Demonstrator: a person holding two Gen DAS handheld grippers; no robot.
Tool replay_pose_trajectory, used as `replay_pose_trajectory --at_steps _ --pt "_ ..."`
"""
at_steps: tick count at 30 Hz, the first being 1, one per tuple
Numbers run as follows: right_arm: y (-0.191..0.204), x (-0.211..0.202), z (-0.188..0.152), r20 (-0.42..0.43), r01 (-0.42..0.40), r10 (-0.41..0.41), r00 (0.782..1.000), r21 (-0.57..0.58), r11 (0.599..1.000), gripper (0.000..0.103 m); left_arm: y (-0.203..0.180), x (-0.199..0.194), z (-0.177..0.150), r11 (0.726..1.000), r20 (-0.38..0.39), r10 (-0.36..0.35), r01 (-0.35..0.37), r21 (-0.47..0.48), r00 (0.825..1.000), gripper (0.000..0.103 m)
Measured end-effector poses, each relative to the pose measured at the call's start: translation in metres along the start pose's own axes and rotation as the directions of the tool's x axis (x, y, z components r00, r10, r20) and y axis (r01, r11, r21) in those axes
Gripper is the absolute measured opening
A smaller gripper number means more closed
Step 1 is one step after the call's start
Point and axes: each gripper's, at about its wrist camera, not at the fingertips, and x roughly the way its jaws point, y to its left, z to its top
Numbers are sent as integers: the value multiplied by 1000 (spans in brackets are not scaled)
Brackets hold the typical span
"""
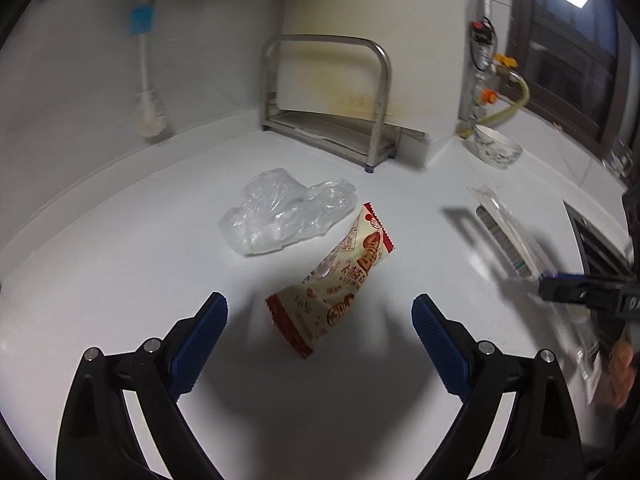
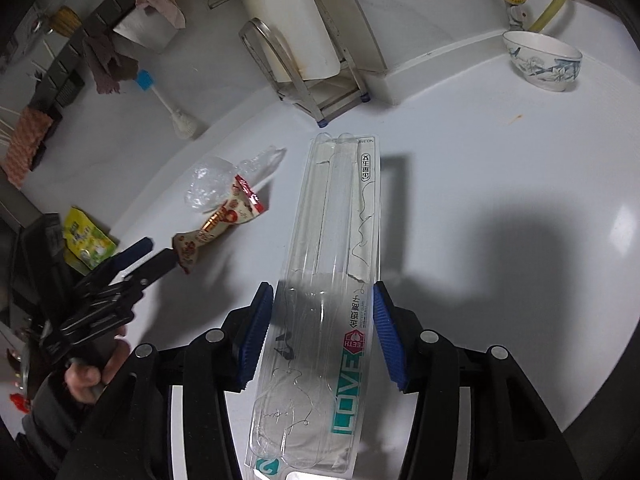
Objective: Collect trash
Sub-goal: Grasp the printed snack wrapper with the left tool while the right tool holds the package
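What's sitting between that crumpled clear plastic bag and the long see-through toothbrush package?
The red-and-cream snack wrapper lies between the crumpled plastic bag and the toothbrush package. Beyond it, only bare white counter separates them. The right wrist view shows this best.

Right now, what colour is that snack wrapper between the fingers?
The snack wrapper is cream with red edges and red-orange print, clearest in the left wrist view.

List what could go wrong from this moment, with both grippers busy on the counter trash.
1. The right gripper pinches the long clear toothbrush package near one end; the far end may sag, twist or slip out.
2. The left gripper has wide-open jaws around the tilted snack wrapper; closing could nudge it aside.
3. The crumpled clear plastic bag lies just behind and could get dragged along.
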Motion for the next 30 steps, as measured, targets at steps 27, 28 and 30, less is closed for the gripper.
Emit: replay_pose_trajectory --at_steps 27,28,30 --pt "-2 1 0 -27 -122 123 992 33 992 50 1 62 51 902 -127 -197 230 365 972 92" --pt "-2 2 0 -29 -127 128 991 34 991 50 1 64 50 899 -137 -192 230 372 972 92" --pt "-2 1 1 -26 -126 127 992 36 991 50 2 70 47 898 -147 -175 220 382 973 92"
